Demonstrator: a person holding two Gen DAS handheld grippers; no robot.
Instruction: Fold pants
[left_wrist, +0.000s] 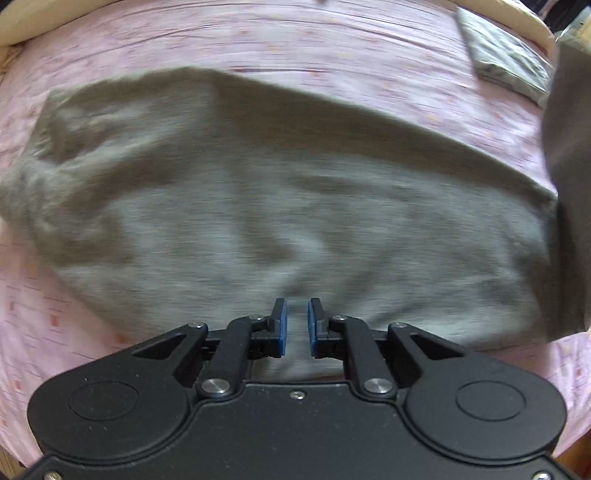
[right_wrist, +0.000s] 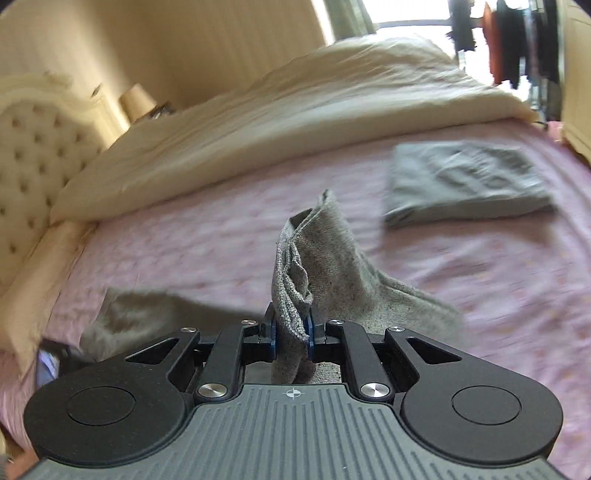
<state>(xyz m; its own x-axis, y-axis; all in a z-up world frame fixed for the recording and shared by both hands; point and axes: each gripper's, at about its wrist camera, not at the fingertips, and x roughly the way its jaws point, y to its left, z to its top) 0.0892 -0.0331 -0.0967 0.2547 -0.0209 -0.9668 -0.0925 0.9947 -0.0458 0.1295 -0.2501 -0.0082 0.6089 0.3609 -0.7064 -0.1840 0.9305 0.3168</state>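
Grey pants (left_wrist: 280, 192) lie spread across the pink bedsheet (left_wrist: 295, 48) in the left wrist view. My left gripper (left_wrist: 297, 317) hovers over their near edge, its blue pads a small gap apart with nothing between them. At the right edge of that view a lifted part of the pants (left_wrist: 569, 184) hangs up out of frame. My right gripper (right_wrist: 291, 328) is shut on a bunched hem of the grey pants (right_wrist: 314, 258) and holds it above the bed; the cloth sticks up between the fingers.
A folded grey-green garment (right_wrist: 465, 181) lies on the sheet to the far right; it also shows in the left wrist view (left_wrist: 506, 55). A cream duvet (right_wrist: 277, 110) is piled along the far side. A tufted headboard (right_wrist: 37, 147) stands at the left.
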